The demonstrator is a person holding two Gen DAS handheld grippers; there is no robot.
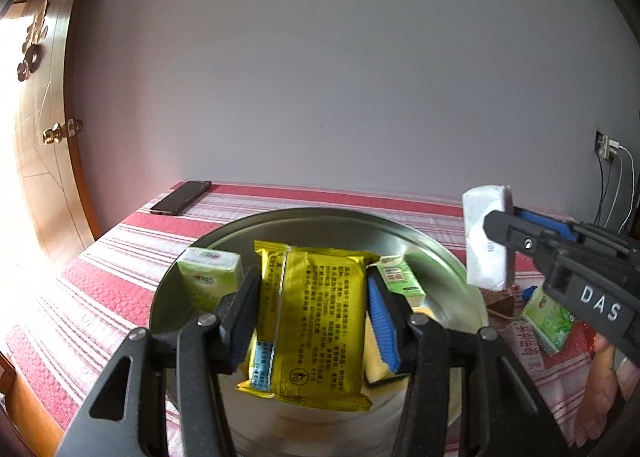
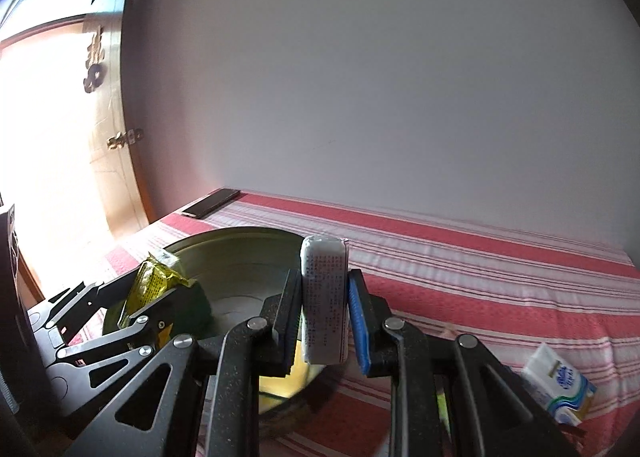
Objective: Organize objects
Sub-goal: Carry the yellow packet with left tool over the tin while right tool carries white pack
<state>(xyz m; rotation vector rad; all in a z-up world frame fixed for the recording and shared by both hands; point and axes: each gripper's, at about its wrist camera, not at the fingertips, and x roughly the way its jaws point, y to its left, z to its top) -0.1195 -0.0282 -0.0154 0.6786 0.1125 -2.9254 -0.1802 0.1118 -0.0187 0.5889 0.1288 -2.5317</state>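
Note:
My left gripper is shut on a gold foil packet, which it holds flat above a round metal basin. Two small green packs lie in the basin, one on the left and one on the right, with a yellow item beneath the packet. My right gripper is shut on a white wrapped packet, upright over the basin's right rim. The left wrist view shows that gripper and white packet at the right. In the right wrist view, the left gripper is at the left.
A red-and-white striped cloth covers the table, which meets a plain wall. A dark phone lies at the far left corner. Right of the basin lie a green pack, a red-printed packet and a white-blue tissue pack. A wooden door stands left.

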